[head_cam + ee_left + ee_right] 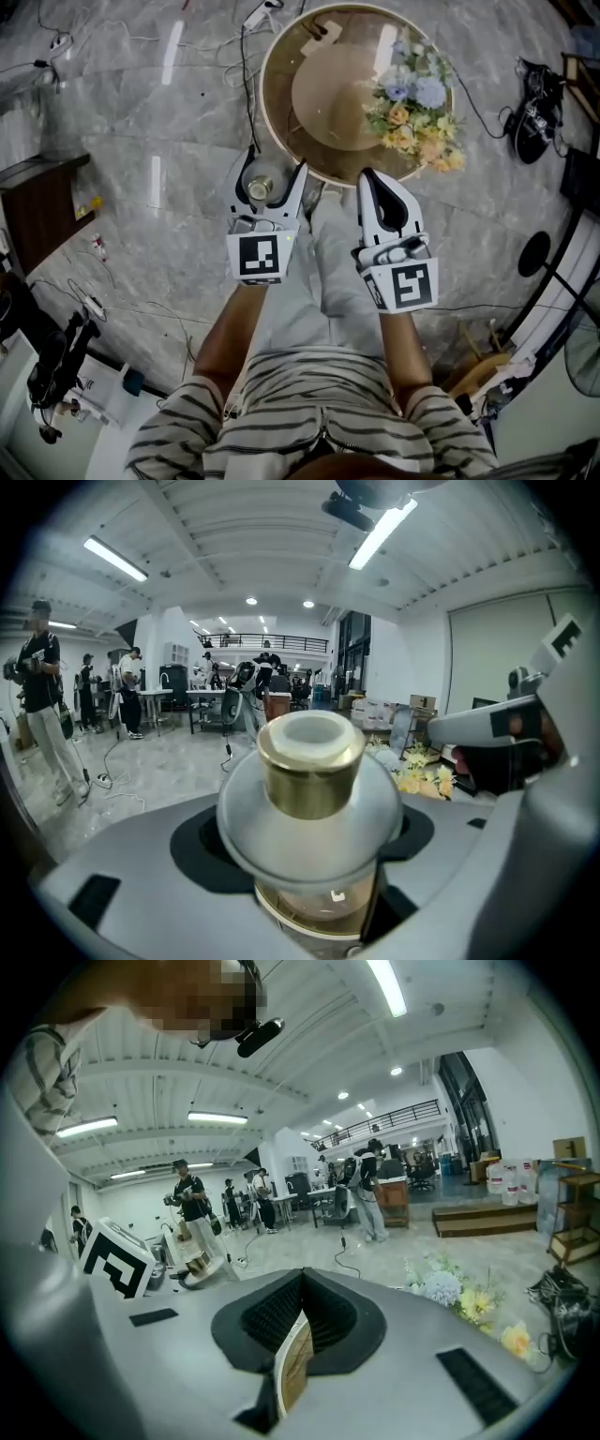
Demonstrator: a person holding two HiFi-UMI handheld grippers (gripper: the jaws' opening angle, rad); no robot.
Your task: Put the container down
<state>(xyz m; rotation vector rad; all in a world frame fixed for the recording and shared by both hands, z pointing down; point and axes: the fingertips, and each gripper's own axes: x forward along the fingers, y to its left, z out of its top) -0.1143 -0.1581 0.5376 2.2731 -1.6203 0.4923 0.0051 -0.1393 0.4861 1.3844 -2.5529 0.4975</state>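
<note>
Left gripper view puts the container (pixel 311 780), a clear jar with a frosted dome and a gold cap, at frame centre. It is pinched between the jaws of the left gripper (pixel 274 169). In the head view the container (pixel 260 188) sits just left of centre, at the near rim of the round table (pixel 265 94); contact with the tabletop cannot be told. The right gripper (pixel 370 178) is beside it, right of centre, jaws pressed together on nothing. A bunch of flowers (pixel 417 103) lies on the table at upper right.
</note>
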